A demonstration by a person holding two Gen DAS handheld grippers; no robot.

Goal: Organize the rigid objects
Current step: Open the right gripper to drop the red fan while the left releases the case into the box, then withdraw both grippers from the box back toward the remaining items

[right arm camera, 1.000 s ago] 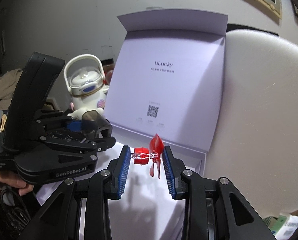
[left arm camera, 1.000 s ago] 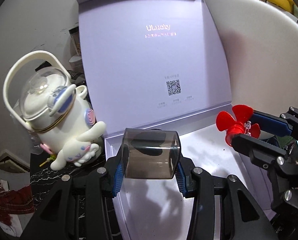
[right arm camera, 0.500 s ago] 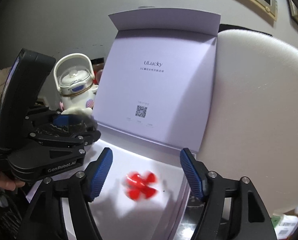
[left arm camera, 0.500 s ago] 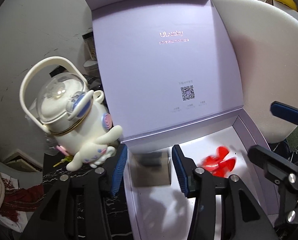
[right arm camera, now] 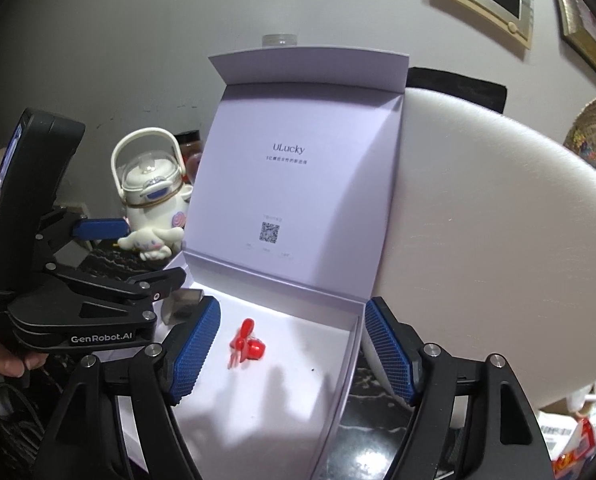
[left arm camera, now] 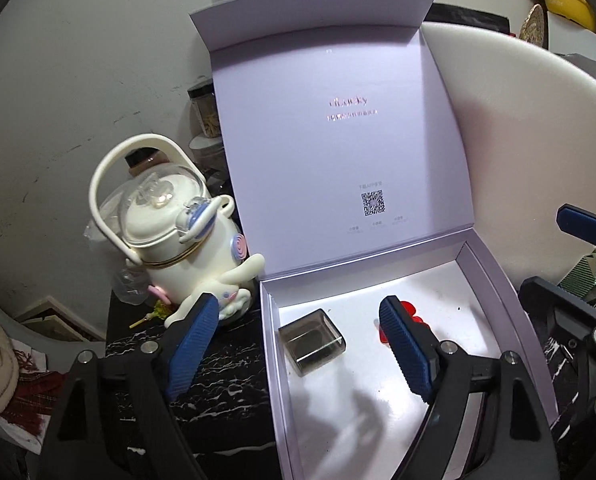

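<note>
Both released for storage, the smoky translucent plastic cap (left arm camera: 311, 342) and red plastic propeller (right arm camera: 245, 345) lie inside the open lilac cardboard box (left arm camera: 493, 280), beneath the opening left tool (left arm camera: 298, 344) and spread, empty right tool (right arm camera: 290, 350).

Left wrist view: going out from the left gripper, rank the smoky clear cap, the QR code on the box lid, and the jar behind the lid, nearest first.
From the left gripper:
1. Smoky clear cap, on the box floor between the opening jaws, untouched.
2. QR code, low on the upright lid.
3. Jar, behind the lid's left edge, by the wall.
</note>
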